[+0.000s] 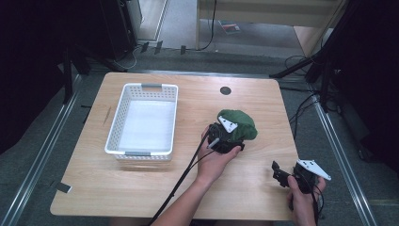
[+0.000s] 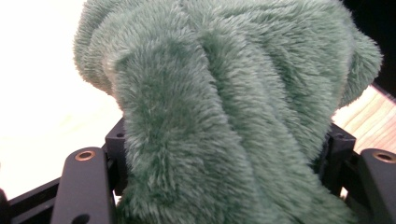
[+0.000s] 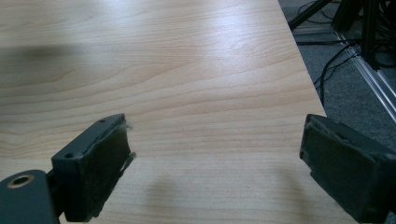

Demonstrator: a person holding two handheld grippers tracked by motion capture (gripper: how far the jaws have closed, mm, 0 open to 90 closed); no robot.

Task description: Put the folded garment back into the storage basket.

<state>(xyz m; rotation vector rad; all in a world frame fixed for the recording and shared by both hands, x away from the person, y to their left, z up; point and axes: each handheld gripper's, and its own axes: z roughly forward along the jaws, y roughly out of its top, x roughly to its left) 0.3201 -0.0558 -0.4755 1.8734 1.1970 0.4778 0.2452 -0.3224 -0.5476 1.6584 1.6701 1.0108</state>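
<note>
Centrally, left gripper [image 1: 229, 137] jaws clamping green plush cloth [image 2: 224, 107], right gripper [image 3: 215, 172] jaws wide over table [image 3: 187, 70].

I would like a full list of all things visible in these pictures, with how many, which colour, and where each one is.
basket: one, white, perforated plastic, empty, on the left half of the table.
plush cloth: one, dark green, furry, right of the table's centre, bunched between the left jaws.
table: one, light wood, in the middle of the high view.
round cap: one, black, set in the tabletop near its far edge.
cables: several, black, on the grey floor right of the table.
left hand-held gripper: one, black, closed on the plush cloth.
right hand-held gripper: one, black, jaws wide apart, near the table's front right corner.
</note>
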